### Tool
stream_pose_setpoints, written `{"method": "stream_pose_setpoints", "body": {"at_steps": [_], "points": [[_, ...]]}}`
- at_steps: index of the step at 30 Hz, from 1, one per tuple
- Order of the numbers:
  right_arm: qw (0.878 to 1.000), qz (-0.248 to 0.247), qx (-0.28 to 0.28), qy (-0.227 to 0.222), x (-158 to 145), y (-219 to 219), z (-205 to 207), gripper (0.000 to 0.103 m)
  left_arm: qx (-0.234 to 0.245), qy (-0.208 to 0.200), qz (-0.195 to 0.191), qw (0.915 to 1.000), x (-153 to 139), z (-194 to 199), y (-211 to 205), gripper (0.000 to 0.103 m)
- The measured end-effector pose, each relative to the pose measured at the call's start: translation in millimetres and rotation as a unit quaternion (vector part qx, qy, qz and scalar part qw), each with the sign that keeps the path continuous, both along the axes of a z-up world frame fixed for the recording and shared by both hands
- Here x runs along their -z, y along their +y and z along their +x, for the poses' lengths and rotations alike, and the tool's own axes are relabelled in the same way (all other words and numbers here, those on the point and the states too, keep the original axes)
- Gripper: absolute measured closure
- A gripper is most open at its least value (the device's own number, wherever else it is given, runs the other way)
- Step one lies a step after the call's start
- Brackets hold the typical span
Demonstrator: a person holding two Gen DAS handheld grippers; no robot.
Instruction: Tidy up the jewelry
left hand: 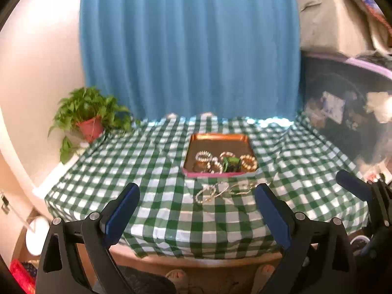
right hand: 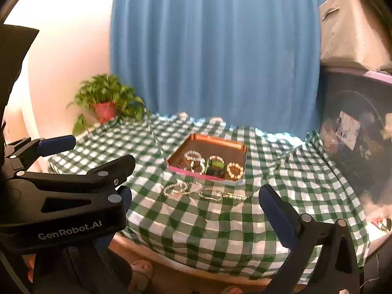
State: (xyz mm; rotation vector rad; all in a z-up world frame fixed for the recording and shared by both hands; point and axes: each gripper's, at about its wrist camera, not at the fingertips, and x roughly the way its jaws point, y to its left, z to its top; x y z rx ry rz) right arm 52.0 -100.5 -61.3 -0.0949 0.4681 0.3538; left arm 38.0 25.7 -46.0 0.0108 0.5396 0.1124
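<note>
A copper tray with a pink front rim (left hand: 193, 139) (right hand: 241, 147) sits mid-table and holds several beaded bracelets and a dark green piece (left hand: 230, 163) (right hand: 216, 163). Silver chains and bangles (left hand: 221, 191) (right hand: 196, 189) lie tangled on the checked cloth just in front of the tray. My left gripper (left hand: 197, 205) is open and empty, held back over the table's near edge. My right gripper (right hand: 196, 205) is open and empty too, beside the left one; the left gripper's body (right hand: 61, 196) hides its left finger. Its finger shows at the right of the left wrist view (left hand: 352, 186).
A green-and-white checked cloth (left hand: 152, 171) (right hand: 281, 171) covers the round table. A potted plant (left hand: 90, 117) (right hand: 106, 103) stands at the back left. A blue curtain (left hand: 191, 49) hangs behind. Dark bins and a grey box (left hand: 338, 19) crowd the right side.
</note>
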Motion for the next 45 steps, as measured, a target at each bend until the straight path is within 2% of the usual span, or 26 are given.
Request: {"method": "stream_pose_setpoints", "body": {"at_steps": [5,9,11,13,16,23,28,32,34,37,45], "points": [[0.999,0.001,0.033,-0.018,-18,-6,-21,0.000,-0.005,-0.005,-0.028,0.9996,-15,-16,0,0.006],[0.998,0.002,0.048,-0.028,-30,-8,-32,0.000,0.016,-0.036,-0.030,0.9988,-23,-28,1,0.006],[0.998,-0.002,0.056,-0.035,-32,-6,-35,0.000,0.025,-0.033,-0.037,0.9985,-24,-27,5,0.005],[0.998,0.003,0.060,-0.029,-31,-7,-35,0.000,0.021,-0.023,-0.045,0.9985,-22,-23,9,0.000],[0.998,0.017,0.054,-0.015,-25,-8,-29,0.000,0.024,-0.012,-0.059,0.9979,-14,-14,14,0.000],[0.999,0.011,0.044,0.016,6,3,-2,0.000,0.017,0.054,-0.045,0.9974,17,17,22,0.000],[0.999,0.021,0.022,0.044,30,7,18,0.000,0.009,0.080,-0.042,0.9958,42,37,27,0.000],[0.994,0.039,-0.003,0.101,55,8,42,0.000,0.011,0.117,-0.047,0.9919,67,58,31,0.000],[0.992,0.030,-0.006,0.126,68,11,53,0.000,0.010,0.133,-0.038,0.9904,80,70,29,0.000],[0.991,0.008,-0.008,0.136,83,16,64,0.000,0.008,0.154,-0.028,0.9876,98,87,27,0.000],[0.985,0.027,-0.027,0.168,113,8,101,0.000,0.034,0.177,-0.085,0.9799,139,129,37,0.000]]}}
